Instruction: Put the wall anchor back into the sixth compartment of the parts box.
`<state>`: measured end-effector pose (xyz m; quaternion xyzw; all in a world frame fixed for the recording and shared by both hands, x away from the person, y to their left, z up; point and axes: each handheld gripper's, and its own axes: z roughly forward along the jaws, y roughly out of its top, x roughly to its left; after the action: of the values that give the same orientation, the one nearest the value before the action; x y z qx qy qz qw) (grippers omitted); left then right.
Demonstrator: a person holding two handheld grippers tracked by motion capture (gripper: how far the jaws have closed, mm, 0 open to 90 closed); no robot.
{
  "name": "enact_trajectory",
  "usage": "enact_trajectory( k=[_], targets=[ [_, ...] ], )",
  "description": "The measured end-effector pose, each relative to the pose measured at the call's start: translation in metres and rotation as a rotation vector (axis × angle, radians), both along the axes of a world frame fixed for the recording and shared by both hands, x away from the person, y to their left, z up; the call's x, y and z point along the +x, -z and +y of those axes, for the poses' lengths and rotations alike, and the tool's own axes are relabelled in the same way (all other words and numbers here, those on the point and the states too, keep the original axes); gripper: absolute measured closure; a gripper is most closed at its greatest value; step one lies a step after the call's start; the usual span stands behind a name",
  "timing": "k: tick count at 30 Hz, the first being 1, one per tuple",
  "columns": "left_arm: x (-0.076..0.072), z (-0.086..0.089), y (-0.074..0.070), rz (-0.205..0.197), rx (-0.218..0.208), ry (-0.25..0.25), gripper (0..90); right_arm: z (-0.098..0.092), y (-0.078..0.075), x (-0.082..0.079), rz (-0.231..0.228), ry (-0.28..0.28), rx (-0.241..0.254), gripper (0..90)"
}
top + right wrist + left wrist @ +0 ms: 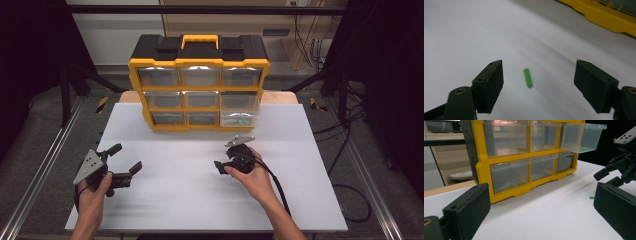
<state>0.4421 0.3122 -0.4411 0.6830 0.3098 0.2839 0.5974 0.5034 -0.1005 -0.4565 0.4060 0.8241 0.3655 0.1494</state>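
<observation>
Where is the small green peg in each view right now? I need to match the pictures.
High view: too small to make out; it would lie by the right tongs.
Left gripper view: green peg on the white table, right of centre, below the pulled-out drawer.
Right gripper view: centre, lying between the open black jaws.
Shared landmark: the yellow drawer cabinet.

Yellow organizer (484,160), 1 drawer (582,137) out

Your worktop (165,200) looks smooth, matt white. The organizer (199,90) has a glossy yellow plastic frame and clear plastic drawers (509,138). The small green piece (528,77) shows a ribbed, threaded-looking surface, and the right gripper's fingers (489,83) look matt black.
</observation>
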Motion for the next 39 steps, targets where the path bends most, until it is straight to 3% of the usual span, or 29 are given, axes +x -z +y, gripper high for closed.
enact_trajectory(
  k=[11,27,39],
  targets=[
    [0.0,0.0,0.0,-0.001,-0.001,0.0,1.0,0.001,0.007,0.006,0.046,-0.02,-0.007,41.7],
    [0.0,0.0,0.0,-0.003,-0.001,0.0,1.0,0.003,0.014,0.009,0.057,-0.029,0.013,60.2],
    [0.001,0.0,0.0,-0.002,0.001,0.002,1.1,0.011,0.022,0.009,0.053,-0.063,-0.035,72.3]
  ],
)
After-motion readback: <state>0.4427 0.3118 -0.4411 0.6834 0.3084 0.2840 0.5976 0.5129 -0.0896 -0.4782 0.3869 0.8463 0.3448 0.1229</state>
